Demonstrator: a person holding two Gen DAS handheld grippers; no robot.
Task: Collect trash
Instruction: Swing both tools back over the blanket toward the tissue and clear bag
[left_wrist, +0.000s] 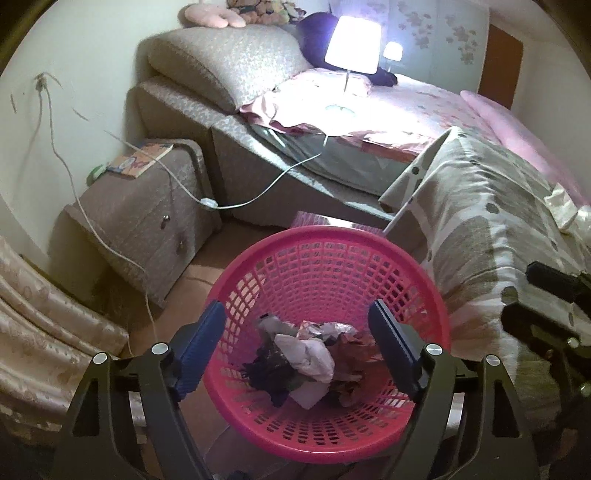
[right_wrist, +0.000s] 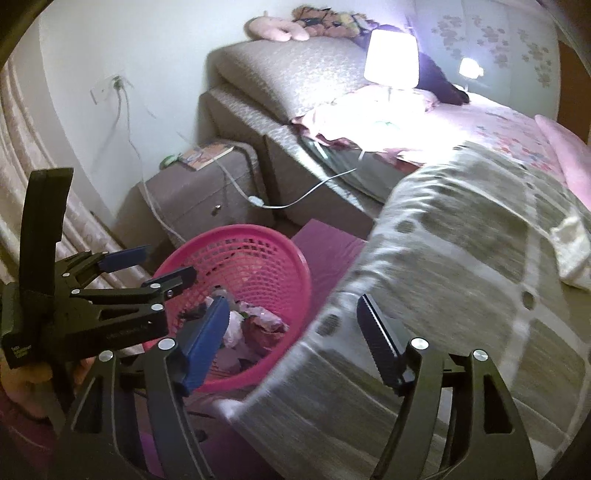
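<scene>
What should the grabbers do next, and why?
Probably swing the right gripper toward the crumpled white tissue on the patterned quilt. Both grippers are open and empty, the left gripper hangs over the pink basket, which holds trash, and that tissue looks uncollected.

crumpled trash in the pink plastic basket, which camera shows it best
The left wrist view: it looks straight down into the pink plastic mesh basket, with the crumpled trash unobstructed between open fingers. The right wrist view shows the trash obliquely, partly hidden by a blue finger pad.
</scene>
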